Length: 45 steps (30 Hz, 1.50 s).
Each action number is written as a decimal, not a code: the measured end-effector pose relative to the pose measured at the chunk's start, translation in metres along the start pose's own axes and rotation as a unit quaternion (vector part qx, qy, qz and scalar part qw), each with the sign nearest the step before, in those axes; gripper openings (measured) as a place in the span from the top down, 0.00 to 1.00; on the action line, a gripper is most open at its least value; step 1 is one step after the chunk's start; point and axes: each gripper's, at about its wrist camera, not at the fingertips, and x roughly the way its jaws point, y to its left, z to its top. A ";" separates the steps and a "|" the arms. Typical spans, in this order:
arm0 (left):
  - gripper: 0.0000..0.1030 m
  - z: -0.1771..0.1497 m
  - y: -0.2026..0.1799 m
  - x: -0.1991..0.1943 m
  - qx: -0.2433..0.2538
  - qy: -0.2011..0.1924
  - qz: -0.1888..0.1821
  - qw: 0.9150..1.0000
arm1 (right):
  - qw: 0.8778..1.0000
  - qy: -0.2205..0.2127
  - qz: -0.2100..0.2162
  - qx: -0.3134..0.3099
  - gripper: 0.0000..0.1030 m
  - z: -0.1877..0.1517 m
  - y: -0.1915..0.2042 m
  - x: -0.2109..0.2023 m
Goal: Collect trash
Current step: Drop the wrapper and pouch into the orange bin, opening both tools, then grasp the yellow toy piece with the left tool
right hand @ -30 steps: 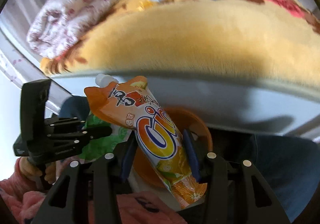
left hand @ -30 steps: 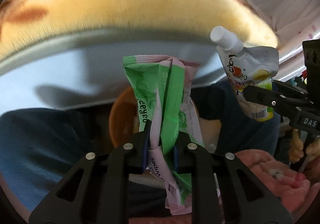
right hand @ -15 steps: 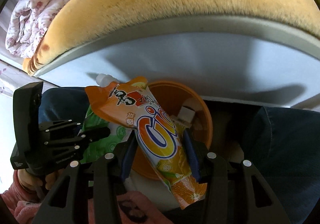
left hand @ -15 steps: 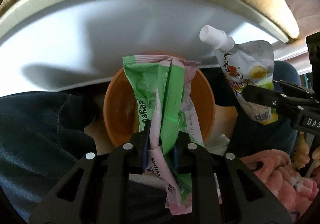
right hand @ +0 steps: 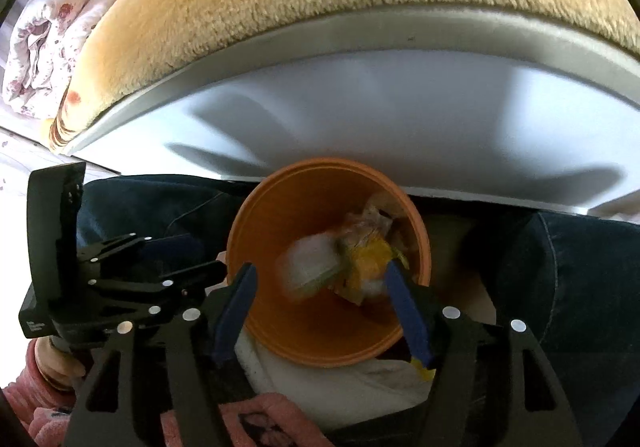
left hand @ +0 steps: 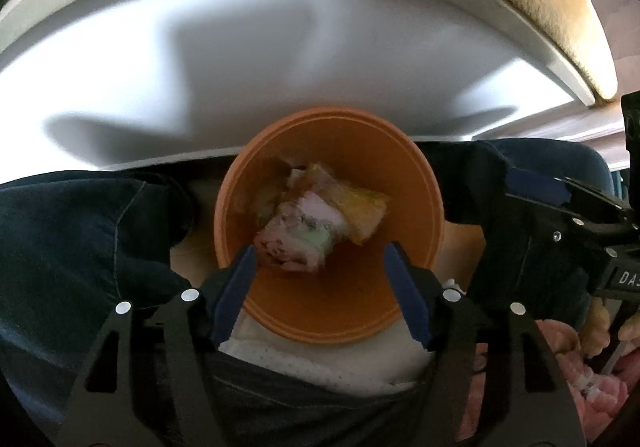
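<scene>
From the left wrist, the left claw (left hand: 318, 273) gapes wide and empty over the round orange plastic bin (left hand: 430, 203); the crumpled pink-green wipes pack (left hand: 298, 235) lies inside, at its centre.

From the right wrist, the right claw (right hand: 320, 291) is equally wide, the glossy juice pouch (right hand: 370, 259) sitting at 3 o'clock in the bin. I'd worry a low fingertip could tip the light bin standing between the knees.

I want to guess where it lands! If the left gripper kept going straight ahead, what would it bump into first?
Probably the trash lying in the orange bin. The left gripper points into the bin's mouth with its jaws open, though depth is hard to judge.
</scene>
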 end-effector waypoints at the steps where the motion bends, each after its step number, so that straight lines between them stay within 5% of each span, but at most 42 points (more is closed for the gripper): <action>1: 0.36 0.000 0.000 -0.001 0.000 0.000 0.002 1.000 | 1.000 -0.002 -0.003 -0.001 0.33 0.000 0.000 -0.001; 13: 0.33 -0.001 -0.007 -0.020 0.022 -0.031 0.020 0.999 | 0.997 -0.060 -0.038 -0.041 0.31 0.002 0.013 -0.036; 18: 0.32 0.003 -0.015 -0.052 0.043 -0.074 0.015 0.996 | 0.992 -0.108 -0.039 -0.054 0.28 0.006 0.020 -0.060; 25: 0.15 0.047 -0.016 -0.131 0.063 -0.201 0.039 0.977 | 0.976 -0.198 -0.049 -0.072 0.23 0.016 0.027 -0.106; 30: 0.15 0.110 -0.009 -0.155 0.076 -0.258 0.075 0.960 | 0.974 -0.214 -0.035 -0.066 0.23 0.022 0.027 -0.117; 35: 0.15 0.188 -0.002 -0.143 0.108 -0.251 0.121 0.954 | 0.976 -0.209 -0.023 -0.057 0.23 0.025 0.026 -0.110; 45: 0.15 0.266 0.021 -0.105 0.101 -0.181 0.130 0.970 | 0.978 -0.204 -0.021 -0.028 0.23 0.040 0.007 -0.107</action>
